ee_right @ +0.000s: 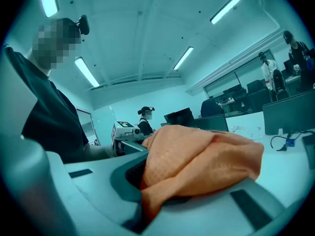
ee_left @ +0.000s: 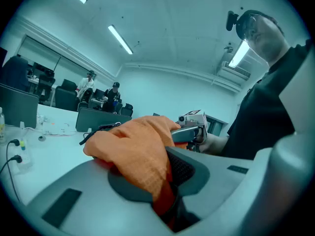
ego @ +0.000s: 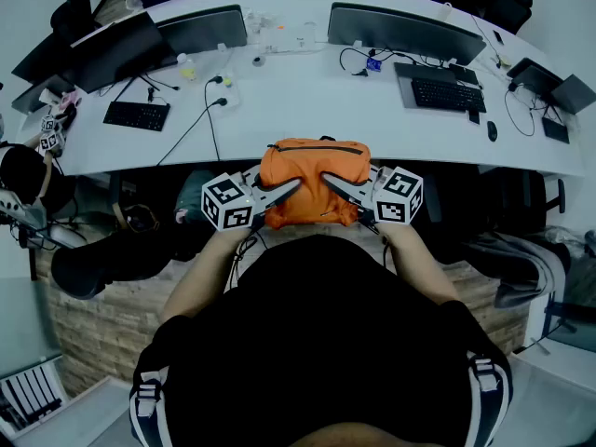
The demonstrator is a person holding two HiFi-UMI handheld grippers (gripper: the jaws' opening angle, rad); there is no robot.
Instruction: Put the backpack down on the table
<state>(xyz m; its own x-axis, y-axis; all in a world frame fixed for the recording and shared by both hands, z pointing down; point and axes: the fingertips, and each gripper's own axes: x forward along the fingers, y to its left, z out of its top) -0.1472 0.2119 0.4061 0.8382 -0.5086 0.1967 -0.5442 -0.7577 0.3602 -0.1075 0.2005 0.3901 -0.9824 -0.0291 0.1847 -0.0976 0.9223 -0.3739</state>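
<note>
**At the near edge of the table: backpack pinched from both sides**

Right in front of me in the head view, the orange backpack [ego: 313, 177] hangs between the 2 grippers at the near edge of the long white table [ego: 307, 101]. Its top half overlaps the tabletop, and its bottom half shows against the dark gap below the edge. I honestly can't tell if any of it is resting on the surface.

The left gripper [ego: 292, 187] comes in from the left and the right gripper [ego: 329, 181] from the right. Their tips nearly meet across the middle of the bag, and both point just a bit below level.

In the left gripper view the jaws are clamped on a fold of the orange fabric, which bunches up over the dark pad. It's the same in the right gripper view, with a thick wad of cloth squeezed between the jaws and spilling out over the lower one. So both tools are gripping the backpack and neither has let go.

Further back on the table there are 2 keyboards, one on the right [ego: 442, 94] and one on the left [ego: 137, 115]. Behind them stand 2 dark monitors [ego: 405, 31] [ego: 200, 28], and loose cables [ego: 200, 119] trail across the middle. All of that is well apart from the bag.
</note>
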